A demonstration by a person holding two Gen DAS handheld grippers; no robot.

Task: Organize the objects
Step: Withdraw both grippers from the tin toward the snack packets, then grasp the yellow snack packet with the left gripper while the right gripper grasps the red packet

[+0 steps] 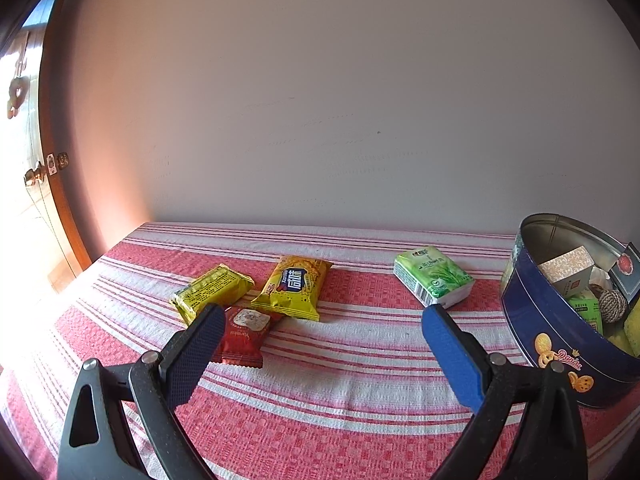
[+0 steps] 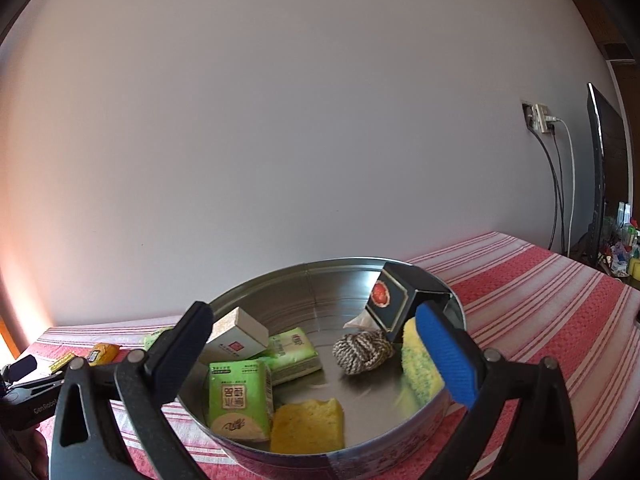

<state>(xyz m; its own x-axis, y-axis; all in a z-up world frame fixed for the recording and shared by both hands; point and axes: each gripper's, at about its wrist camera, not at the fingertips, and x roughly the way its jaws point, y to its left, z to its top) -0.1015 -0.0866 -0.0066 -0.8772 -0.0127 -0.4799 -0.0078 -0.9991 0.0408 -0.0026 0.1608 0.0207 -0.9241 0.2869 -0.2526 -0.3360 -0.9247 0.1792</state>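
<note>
In the left wrist view my left gripper (image 1: 322,316) is open and empty, low over the striped cloth. Ahead of it lie two yellow snack packets (image 1: 294,286) (image 1: 212,290), a red packet (image 1: 244,334) next to its left finger, and a green tissue pack (image 1: 434,276) to the right. The blue cookie tin (image 1: 560,340) stands at the right edge. In the right wrist view my right gripper (image 2: 314,320) is open and empty, hovering over the tin (image 2: 304,284). The tin holds green tissue packs (image 2: 238,398), a white box (image 2: 236,338), a dark box (image 2: 394,300), a rope ball (image 2: 360,350) and yellow sponges (image 2: 308,426).
The red and white striped cloth (image 1: 340,392) covers the surface against a plain wall. A wooden door (image 1: 56,184) is at far left. A wall socket with cables (image 2: 540,118) and a dark screen (image 2: 604,168) stand at far right.
</note>
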